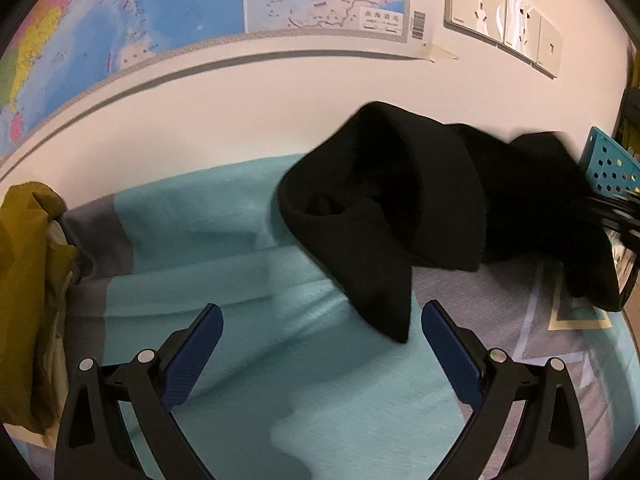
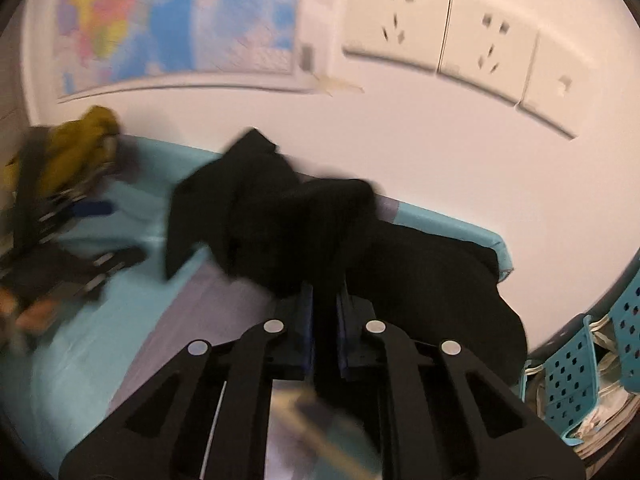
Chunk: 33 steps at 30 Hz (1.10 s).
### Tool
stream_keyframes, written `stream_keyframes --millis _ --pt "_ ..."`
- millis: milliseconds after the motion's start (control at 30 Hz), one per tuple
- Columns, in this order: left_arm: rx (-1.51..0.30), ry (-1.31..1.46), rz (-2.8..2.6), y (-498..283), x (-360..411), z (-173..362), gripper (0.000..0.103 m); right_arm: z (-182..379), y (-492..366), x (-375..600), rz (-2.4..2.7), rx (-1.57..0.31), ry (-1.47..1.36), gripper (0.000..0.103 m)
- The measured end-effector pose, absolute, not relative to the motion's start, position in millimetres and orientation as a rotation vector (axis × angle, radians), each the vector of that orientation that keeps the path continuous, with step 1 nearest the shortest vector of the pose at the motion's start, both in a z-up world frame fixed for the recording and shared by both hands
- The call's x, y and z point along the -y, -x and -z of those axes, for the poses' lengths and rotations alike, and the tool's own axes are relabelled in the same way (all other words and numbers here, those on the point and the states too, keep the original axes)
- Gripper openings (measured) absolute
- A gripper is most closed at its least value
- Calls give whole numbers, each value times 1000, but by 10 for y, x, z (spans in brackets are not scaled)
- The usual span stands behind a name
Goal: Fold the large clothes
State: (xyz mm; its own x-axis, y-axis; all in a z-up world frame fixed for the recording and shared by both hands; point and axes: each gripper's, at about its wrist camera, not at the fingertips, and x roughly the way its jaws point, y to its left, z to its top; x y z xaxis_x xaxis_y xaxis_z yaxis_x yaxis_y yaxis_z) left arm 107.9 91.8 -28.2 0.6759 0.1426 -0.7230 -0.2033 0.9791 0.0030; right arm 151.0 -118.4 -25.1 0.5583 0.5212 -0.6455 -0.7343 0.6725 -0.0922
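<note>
A large black garment lies crumpled on the bed against the wall, one pointed end hanging toward me. My left gripper is open, its blue pads wide apart just short of that end, with nothing between them. In the right wrist view the same black garment spreads across the bed, and my right gripper is shut on a fold of its black cloth, which runs between the blue pads. The left gripper shows blurred at the left of that view.
The bed carries a teal and grey sheet. A mustard-yellow garment is heaped at the left. A teal perforated basket stands at the right bed edge. The wall behind holds a map and sockets.
</note>
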Motion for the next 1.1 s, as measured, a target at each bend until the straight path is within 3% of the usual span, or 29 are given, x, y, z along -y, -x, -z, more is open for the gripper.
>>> stream_keyframes --millis 67,133,167,200,400,433,467,500,533,600,800,900,1100 --pt "-801 57 -200 -1071 -934 267 96 228 -1357 1306 -804 -637 385 28" --pt "-796 35 -208 -1093 -962 268 96 281 -1340 1285 -758 -606 420 80" --pt "-797 26 -211 -1097 -966 267 96 318 -1326 1260 -742 -582 435 90" --pt "-797 20 -216 -1107 -980 270 96 327 -1348 1190 -737 -565 454 97" --pt "-800 30 -223 -1096 -941 297 96 522 -1751 743 -787 -608 459 97" --pt "-800 27 -222 -1105 -939 303 96 558 -1795 672 -799 -624 455 90" --pt "-802 24 -221 -1118 -950 313 96 603 -1850 590 -806 -641 462 76" --pt "-801 24 -221 -1120 -1011 316 96 635 -1885 538 -816 -666 470 35" --pt "-804 25 -221 -1124 -1028 321 96 648 -1949 487 -820 -706 471 7" --pt "-805 29 -222 -1134 -1080 324 96 531 -1933 527 -792 -695 461 7" --pt "-754 27 -162 -1174 -1165 242 96 -548 -1736 1153 -700 -407 291 7" --pt "-710 10 -99 -1234 -1110 184 96 -976 -1720 1562 -643 -349 193 7" --pt "-601 -50 213 -1276 -595 40 96 -1293 -1717 2087 -602 -319 94 7"
